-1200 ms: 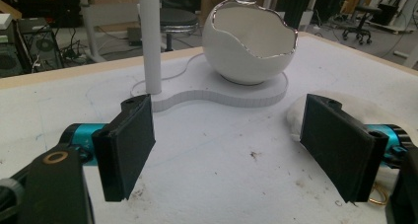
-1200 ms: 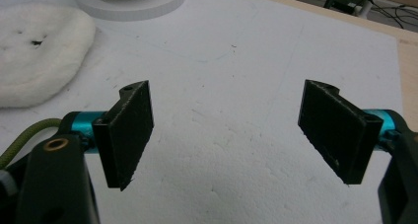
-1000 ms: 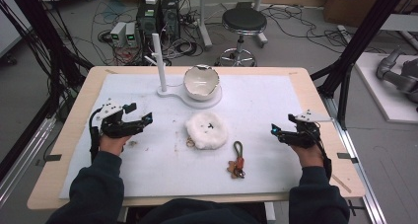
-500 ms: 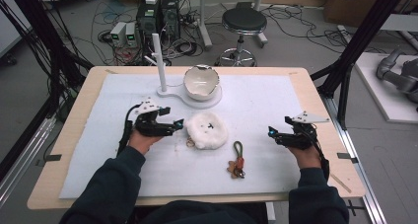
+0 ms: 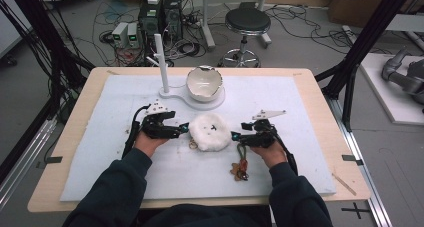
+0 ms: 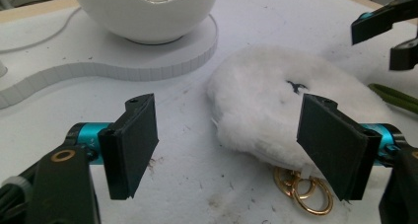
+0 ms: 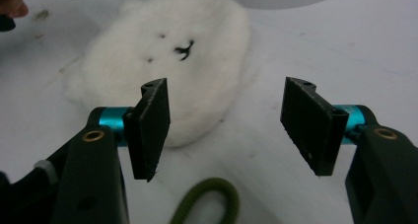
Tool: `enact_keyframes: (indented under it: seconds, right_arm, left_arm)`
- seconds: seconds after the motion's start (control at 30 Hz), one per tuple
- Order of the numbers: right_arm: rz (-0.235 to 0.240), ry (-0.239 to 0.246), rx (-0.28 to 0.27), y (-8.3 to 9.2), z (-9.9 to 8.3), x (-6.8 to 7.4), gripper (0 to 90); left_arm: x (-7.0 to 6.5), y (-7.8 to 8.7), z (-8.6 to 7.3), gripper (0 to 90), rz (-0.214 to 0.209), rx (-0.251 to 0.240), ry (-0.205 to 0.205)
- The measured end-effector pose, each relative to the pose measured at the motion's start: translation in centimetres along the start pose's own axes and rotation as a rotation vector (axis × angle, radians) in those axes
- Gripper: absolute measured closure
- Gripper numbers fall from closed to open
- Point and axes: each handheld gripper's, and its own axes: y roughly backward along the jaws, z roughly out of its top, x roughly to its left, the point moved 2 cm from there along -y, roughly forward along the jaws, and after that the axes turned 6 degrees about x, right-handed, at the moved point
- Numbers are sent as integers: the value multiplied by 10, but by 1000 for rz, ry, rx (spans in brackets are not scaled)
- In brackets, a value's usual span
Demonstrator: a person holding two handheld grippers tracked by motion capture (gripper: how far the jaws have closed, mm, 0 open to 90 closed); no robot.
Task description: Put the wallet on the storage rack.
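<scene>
A white fluffy plush [image 5: 211, 131] with a small stitched face and gold rings [image 5: 193, 145] lies on the white mat. My left gripper [image 5: 184, 129] is at its left edge and open. In the left gripper view the plush [image 6: 276, 110] lies between the jaws [image 6: 227, 130], near the right pad without touching it. My right gripper [image 5: 235, 135] sits at the plush's right edge. Its jaws [image 7: 224, 123] have just been closing but stand apart, with the plush [image 7: 167, 61] just beyond them and nothing pressed.
A green cord with a brown charm [image 5: 241, 162] lies below the right gripper, and its loop [image 7: 207, 204] shows under the jaws. A white cracked-egg bowl [image 5: 204, 83] sits on a white base with an upright post [image 5: 161, 62] behind the plush.
The left gripper slid right to the plush's left edge, then stayed. The right gripper moved left up to the plush's right edge, and its jaws narrowed.
</scene>
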Motion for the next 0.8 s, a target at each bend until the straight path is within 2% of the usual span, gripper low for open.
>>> enact_keyframes:
  seconds: [0.13,0.2,0.23,0.3,0.33,0.4,0.47,0.5,0.6,0.67,0.7,0.73,0.77,0.8]
  right_arm:
    - [27,20,84,-22,4,9,446]
    - [36,35,137,-32,4,11,530]
    - [38,30,146,-35,4,12,573]
    - [42,71,157,-32,7,14,717]
    - [21,116,152,-30,8,17,770]
    - [-25,219,128,-24,10,25,803]
    - [-28,304,83,-16,12,31,805]
    - [-24,332,64,-12,13,32,805]
    - [-8,381,24,-3,15,31,805]
    - [9,388,8,0,15,30,806]
    - [28,396,-3,1,16,29,806]
    - [28,396,-3,1,16,29,806]
    - [71,410,-32,4,16,30,807]
    - [82,419,-44,5,17,31,808]
  left_arm:
    - [0,0,-1,252,-3,10,-4]
    - [0,0,-1,254,-4,13,2]
    - [0,0,-1,254,-4,14,1]
    - [0,0,-1,254,-5,15,5]
    - [0,1,-1,254,-7,17,8]
    - [1,1,-1,255,-14,18,10]
    - [2,2,-2,255,-28,11,24]
    - [3,3,-1,255,-41,4,28]
    - [2,4,0,264,-79,-26,33]
    - [0,4,1,298,-106,-44,28]
    - [-1,4,1,302,-112,-51,23]
    - [-1,4,1,302,-112,-51,23]
    - [-4,3,2,302,-124,-63,19]
    - [-5,2,2,302,-136,-63,15]
